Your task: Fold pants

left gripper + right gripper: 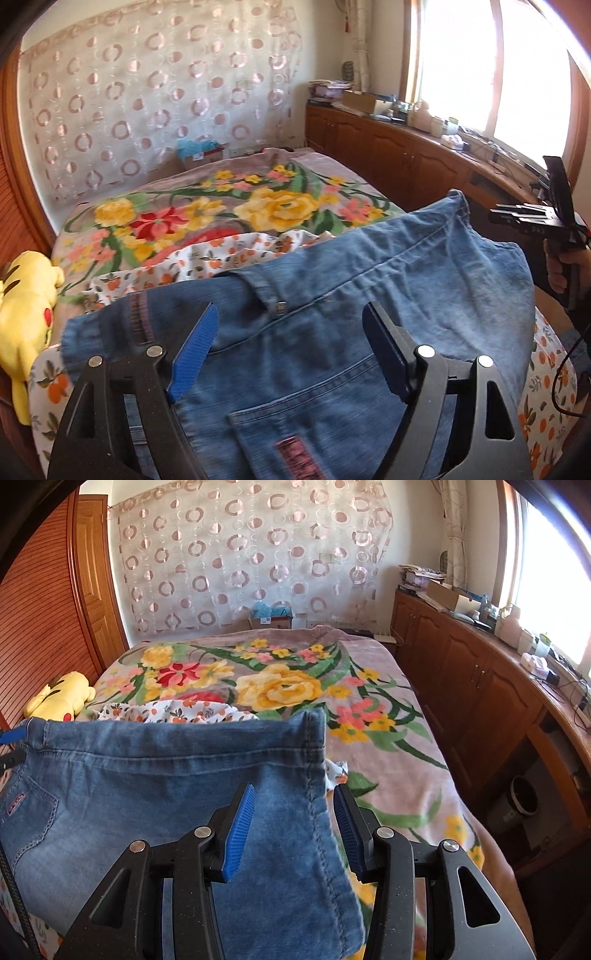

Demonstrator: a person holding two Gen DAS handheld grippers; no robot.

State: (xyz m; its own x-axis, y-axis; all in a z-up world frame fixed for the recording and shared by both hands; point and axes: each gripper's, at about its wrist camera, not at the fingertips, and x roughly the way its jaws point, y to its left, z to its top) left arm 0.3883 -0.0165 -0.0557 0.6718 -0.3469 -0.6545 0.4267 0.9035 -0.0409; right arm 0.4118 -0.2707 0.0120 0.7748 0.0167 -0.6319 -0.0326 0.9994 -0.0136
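Observation:
Blue denim pants (pixel 332 280) lie folded on the bed, back pocket and a pink label toward the left wrist camera. My left gripper (pixel 291 310) hovers over the waist end with its jaws wide apart, and no pad touches the cloth. In the right wrist view the pants (pixel 147 775) reach in from the left. Their hemmed edge runs between the blue pads of my right gripper (pixel 295 790). These jaws stand partly apart and do not press on the denim. The right gripper (pixel 524 218), held by a hand, also shows at the right edge of the left wrist view.
The pants rest on a white cloth with orange print (pixel 229 254) over a floral blanket (pixel 280 686). A yellow plush toy (pixel 26 310) lies at the bed's left edge. Cluttered wooden cabinets (pixel 480 686) run along the right under a window; a round bin (pixel 522 799) sits beneath.

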